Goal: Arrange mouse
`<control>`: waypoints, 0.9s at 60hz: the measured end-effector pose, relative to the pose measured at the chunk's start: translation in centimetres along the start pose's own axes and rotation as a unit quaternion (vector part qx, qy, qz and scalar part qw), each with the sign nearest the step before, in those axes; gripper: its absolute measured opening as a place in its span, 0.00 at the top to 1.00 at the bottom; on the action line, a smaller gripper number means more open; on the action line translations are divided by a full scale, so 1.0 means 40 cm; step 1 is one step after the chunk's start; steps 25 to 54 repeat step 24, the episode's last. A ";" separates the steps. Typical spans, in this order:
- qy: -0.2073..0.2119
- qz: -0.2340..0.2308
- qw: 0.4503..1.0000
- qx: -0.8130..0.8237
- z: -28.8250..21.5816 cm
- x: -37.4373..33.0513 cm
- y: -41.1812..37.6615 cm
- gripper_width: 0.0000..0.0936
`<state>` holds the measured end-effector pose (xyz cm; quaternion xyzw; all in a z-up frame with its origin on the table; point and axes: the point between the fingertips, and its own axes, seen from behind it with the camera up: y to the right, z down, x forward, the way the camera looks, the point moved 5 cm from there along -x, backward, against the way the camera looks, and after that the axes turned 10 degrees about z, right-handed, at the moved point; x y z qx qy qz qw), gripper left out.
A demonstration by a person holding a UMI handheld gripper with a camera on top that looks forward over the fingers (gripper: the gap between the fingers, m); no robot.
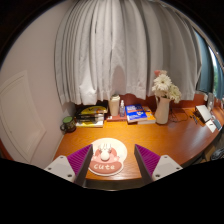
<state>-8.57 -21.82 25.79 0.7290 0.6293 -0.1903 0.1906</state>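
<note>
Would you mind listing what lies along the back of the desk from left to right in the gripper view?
Dark jar → stack of books → white cup → blue book → vase of flowers. Nearer, the round mouse pad lies between the open gripper's fingers.

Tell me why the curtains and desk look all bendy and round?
In the gripper view, a wide-angle lens bows the curtains and curves the desk. Soft light glows through the curtains. The open gripper shows its fingers either side of a round cartoon mouse pad, with the flowers beyond.
</note>
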 end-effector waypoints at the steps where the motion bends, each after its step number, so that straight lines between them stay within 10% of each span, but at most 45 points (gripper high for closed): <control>1: 0.001 0.002 1.000 0.000 0.002 -0.008 0.007 0.12; 54: 0.006 0.020 1.000 0.016 0.058 -0.110 0.115 0.12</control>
